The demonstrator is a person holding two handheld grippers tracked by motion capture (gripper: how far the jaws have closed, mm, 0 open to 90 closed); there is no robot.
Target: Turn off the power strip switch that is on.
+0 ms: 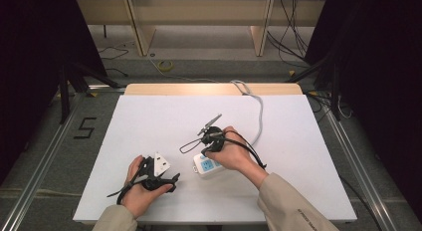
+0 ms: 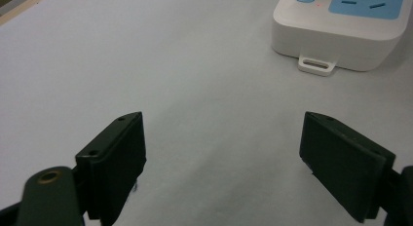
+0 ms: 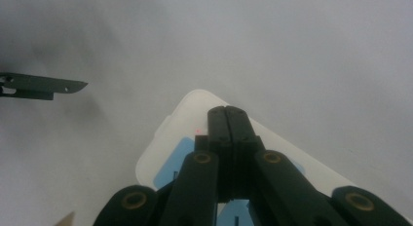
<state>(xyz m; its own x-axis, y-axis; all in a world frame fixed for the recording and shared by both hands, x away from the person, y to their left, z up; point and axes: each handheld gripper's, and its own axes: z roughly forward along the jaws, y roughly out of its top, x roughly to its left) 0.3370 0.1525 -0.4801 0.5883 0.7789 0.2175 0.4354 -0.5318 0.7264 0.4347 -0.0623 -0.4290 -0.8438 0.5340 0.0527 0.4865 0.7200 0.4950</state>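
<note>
The right hand-held gripper sits over the power strip near the middle of the tabletop. In the right gripper view its two black jaws are pressed flat together with nothing between them, and their tips lie above the near end of the strip's white body, by a small red light and the blue socket panel. Whether the tips touch the strip cannot be told. The right hand wraps the gripper from behind, and a black cable loops off it to the left.

The left hand-held gripper is held low at the near left of the tabletop, well apart from the right one, with a grey three-cornered plate on top. In the left gripper view its jaws stand wide apart and empty, the bare white surface between them. Ahead and to the right in that view is the end of the strip, with a small slotted tab on its edge and blue sockets on top.

The strip lies flat on the tabletop, just right of centre, toward the near edge. Its grey cord runs away toward the far edge and curls there.
</note>
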